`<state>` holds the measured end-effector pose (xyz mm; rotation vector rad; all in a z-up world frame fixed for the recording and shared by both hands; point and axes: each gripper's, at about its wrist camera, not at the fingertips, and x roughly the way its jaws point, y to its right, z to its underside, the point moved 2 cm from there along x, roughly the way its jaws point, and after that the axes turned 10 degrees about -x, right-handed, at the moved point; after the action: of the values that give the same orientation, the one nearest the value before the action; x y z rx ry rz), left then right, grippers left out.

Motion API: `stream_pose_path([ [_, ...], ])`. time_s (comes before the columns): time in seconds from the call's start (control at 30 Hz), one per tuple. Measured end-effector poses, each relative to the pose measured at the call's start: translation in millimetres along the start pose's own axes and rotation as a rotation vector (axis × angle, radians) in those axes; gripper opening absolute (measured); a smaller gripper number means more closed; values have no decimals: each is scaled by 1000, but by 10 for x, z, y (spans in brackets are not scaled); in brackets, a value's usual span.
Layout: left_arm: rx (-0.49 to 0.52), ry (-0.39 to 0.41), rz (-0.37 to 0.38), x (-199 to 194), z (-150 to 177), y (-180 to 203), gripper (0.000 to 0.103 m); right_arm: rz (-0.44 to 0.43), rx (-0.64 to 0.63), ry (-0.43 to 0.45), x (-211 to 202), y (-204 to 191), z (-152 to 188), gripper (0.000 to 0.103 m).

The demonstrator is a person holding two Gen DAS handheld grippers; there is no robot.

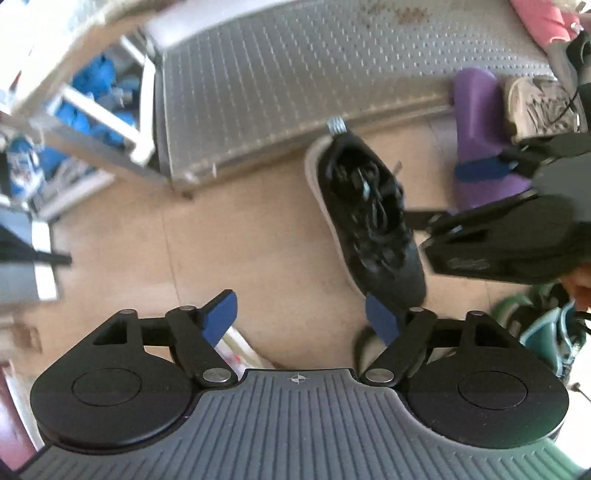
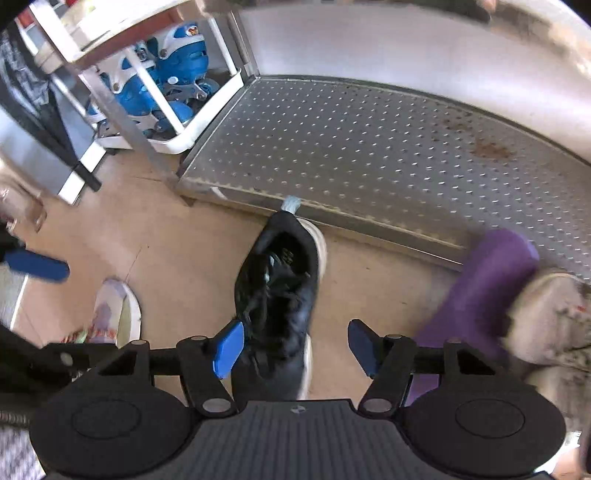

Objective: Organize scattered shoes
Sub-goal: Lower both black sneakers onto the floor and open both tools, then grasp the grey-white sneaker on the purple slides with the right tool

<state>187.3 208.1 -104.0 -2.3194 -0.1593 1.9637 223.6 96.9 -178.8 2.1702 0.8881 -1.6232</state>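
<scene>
A black sneaker with a white sole (image 1: 373, 218) lies on the tan floor, its heel by the edge of a perforated metal platform (image 1: 295, 74); it also shows in the right wrist view (image 2: 280, 291). My left gripper (image 1: 301, 319) is open and empty, above the floor left of the sneaker's toe. My right gripper (image 2: 295, 349) is open, its jaws standing either side of the sneaker's toe, above it. The right gripper also shows in the left wrist view (image 1: 476, 192). A purple shoe (image 2: 487, 284) and a grey-white sneaker (image 2: 554, 317) lie to the right.
The metal platform (image 2: 369, 147) fills the back. A white rack with blue roller skates (image 2: 170, 77) stands at the left. A light patterned shoe (image 2: 110, 314) lies on the floor at left. A teal shoe (image 1: 546, 332) lies at right, a pink item (image 1: 543, 18) at far right.
</scene>
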Motion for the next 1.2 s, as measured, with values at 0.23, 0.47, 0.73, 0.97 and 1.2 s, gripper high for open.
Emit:
stream_pose_path([
  [0.23, 50, 25, -32, 56, -18, -143, 86, 25, -8, -75, 646, -39, -34, 68],
  [0.47, 70, -6, -58, 161, 49, -195, 86, -7, 408, -80, 781, 122, 93, 27],
  [0.73, 74, -11, -59, 154, 103, -161, 87, 79, 426, -63, 734, 78, 207, 27],
  [0.97, 14, -5, -93, 72, 1, -112, 87, 77, 241, -68, 319, 17, 111, 68],
  [1.2, 95, 138, -39, -361, 8, 441, 88, 40, 161, -4, -640, 362, 631, 71],
])
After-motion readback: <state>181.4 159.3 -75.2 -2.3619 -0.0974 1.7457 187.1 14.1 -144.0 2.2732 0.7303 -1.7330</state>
